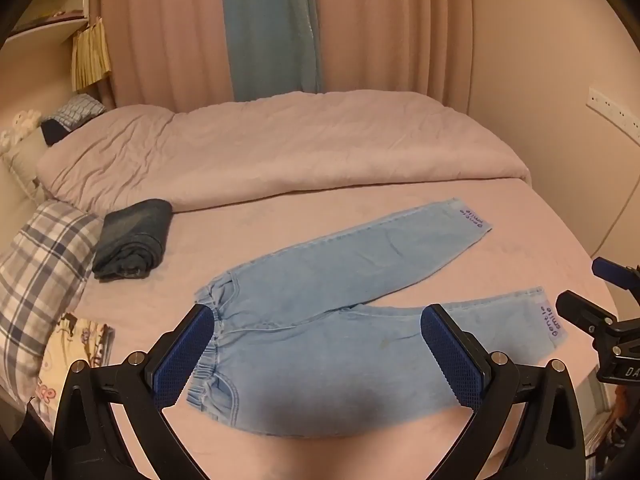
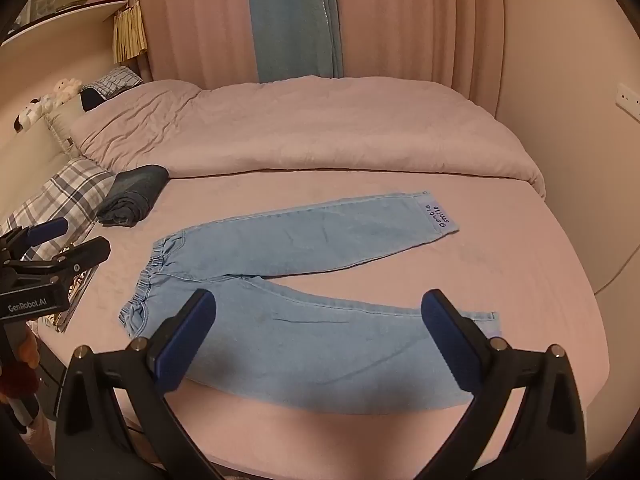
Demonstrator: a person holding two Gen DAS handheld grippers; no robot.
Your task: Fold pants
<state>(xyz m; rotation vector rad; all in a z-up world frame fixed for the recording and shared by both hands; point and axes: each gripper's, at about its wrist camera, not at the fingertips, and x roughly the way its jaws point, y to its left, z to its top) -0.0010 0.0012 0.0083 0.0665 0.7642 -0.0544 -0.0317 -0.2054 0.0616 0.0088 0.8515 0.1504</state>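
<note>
Pants (image 1: 340, 280) lie flat mid-bed (image 1: 520, 216), legs fanned toward 2 o'clock, probably spread for folding, with left gripper (image 1: 316, 356) and right gripper (image 2: 320, 344) hovering above, jaws wide apart, nothing grabbed.

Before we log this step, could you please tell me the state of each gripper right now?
Left gripper: open, holding nothing, above the light blue pants.
Right gripper: open, holding nothing, above the same pants.
</note>
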